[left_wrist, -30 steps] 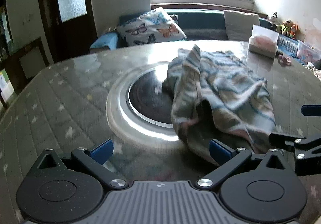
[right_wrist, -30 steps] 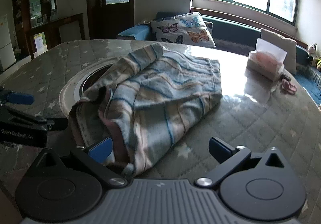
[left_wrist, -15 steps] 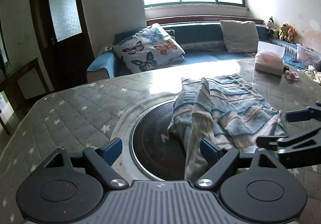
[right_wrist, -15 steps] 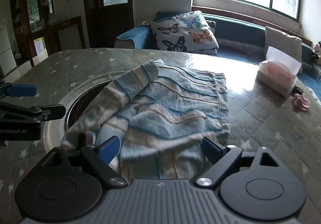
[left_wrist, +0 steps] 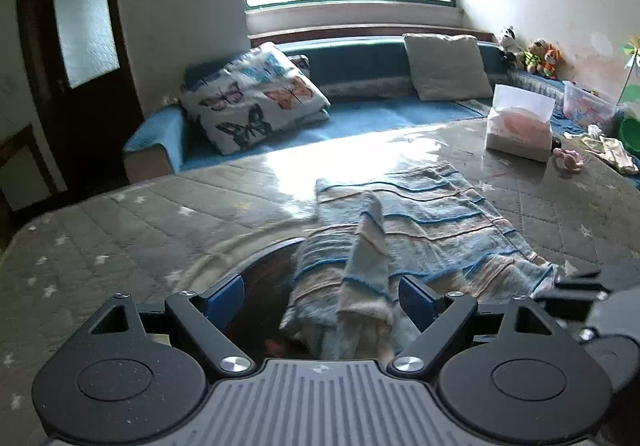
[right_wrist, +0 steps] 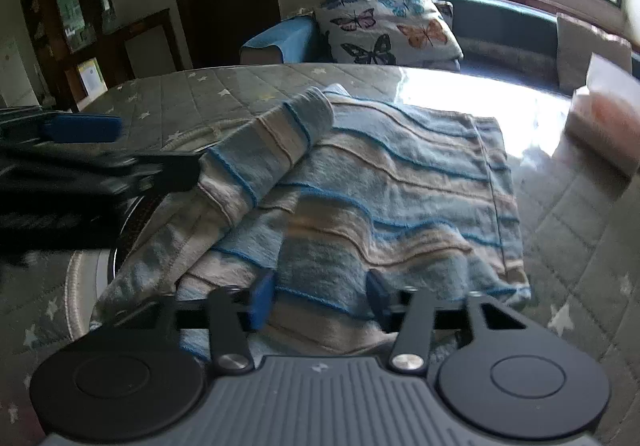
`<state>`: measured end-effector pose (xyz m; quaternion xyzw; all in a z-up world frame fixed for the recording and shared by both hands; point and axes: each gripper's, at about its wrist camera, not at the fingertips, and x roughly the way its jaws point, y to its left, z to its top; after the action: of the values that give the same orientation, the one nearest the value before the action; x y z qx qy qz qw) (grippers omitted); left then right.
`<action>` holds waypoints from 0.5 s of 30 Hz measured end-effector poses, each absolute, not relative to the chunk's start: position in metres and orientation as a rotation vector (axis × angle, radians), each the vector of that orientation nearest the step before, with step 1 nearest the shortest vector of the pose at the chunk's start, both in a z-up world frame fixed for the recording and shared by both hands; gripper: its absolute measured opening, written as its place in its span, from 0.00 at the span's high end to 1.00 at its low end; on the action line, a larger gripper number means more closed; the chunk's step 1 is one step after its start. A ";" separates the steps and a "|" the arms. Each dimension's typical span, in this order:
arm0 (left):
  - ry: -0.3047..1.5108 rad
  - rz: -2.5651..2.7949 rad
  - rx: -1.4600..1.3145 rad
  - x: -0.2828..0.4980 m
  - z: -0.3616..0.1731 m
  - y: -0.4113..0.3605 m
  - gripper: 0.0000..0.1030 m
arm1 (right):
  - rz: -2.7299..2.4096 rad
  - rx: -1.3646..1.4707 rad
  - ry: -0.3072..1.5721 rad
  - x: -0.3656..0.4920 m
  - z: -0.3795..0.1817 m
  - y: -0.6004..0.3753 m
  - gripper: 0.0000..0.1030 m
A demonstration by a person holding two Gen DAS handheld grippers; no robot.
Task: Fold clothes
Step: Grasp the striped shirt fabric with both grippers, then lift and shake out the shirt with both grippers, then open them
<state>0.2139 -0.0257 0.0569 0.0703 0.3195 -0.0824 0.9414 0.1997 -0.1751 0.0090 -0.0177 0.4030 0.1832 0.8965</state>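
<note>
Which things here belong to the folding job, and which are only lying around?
For the job: striped garment; left claw, open over its near edge; right claw, closing, with garment between its pads.

Lying about: tissue box; pink item; butterfly pillow; plush toys.

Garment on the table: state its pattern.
Garment: wavy light-blue, beige and white stripes, clearest in the right wrist view.

The right gripper (right_wrist: 318, 296) hangs over the near edge of a striped garment (right_wrist: 384, 198) on the tabletop (right_wrist: 580, 230), its jaws closing with cloth between them.
</note>
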 end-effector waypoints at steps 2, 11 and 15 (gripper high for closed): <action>0.674 -0.188 0.134 0.225 0.053 -0.030 0.26 | 0.381 -0.011 0.838 0.199 0.009 -0.182 0.77; 0.737 -0.224 0.059 0.234 0.035 -0.023 0.94 | 0.355 0.044 0.791 0.185 0.023 -0.211 0.95; 0.689 -0.171 0.026 0.219 0.046 -0.006 0.96 | 0.318 0.071 0.762 0.174 0.033 -0.231 0.95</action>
<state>0.2190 -0.0059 0.0457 0.0128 0.3374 -0.0836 0.9375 0.1740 -0.2311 0.0331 0.0344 0.3701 0.1544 0.9154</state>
